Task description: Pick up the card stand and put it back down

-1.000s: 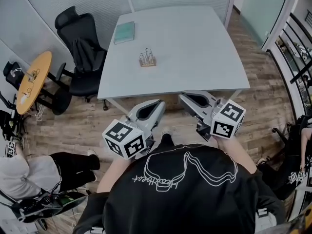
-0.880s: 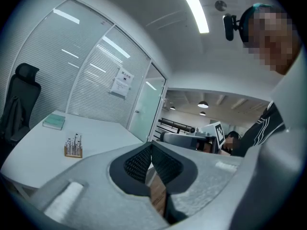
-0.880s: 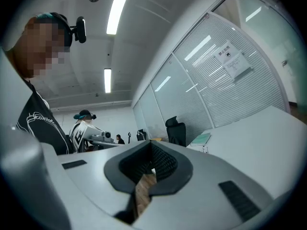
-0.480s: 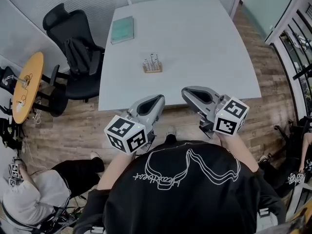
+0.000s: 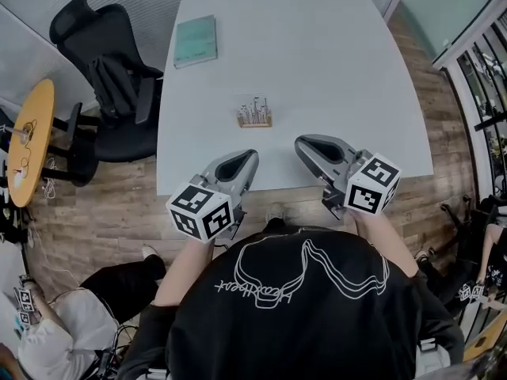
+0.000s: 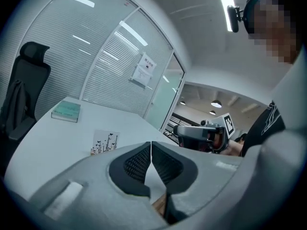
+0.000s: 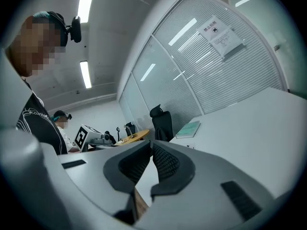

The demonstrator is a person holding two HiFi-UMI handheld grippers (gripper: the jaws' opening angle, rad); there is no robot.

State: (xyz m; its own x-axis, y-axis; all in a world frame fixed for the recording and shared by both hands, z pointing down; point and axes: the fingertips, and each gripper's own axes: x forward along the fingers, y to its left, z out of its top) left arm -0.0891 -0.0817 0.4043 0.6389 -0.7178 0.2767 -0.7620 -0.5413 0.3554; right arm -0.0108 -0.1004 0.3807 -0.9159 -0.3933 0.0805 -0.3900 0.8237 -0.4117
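Grippers: left gripper (image 5: pixel 250 157) closed and empty, over the table's (image 5: pixel 333 62) near edge; right gripper (image 5: pixel 303 143) beside it, jaws just beginning to part, nothing between. Card stand (image 5: pixel 254 115): upright, mid-table, just beyond both. Risk: a light stand would probably tip or slide if nudged by barely opened jaws.

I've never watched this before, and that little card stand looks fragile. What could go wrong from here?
1. The left gripper is shut and the jaws of the right gripper are only starting to open, both empty; reaching in like that might knock the card stand over rather than grasp it.
2. The stand looks small, with a thin upright card; gripping the card instead of the base may bend it.
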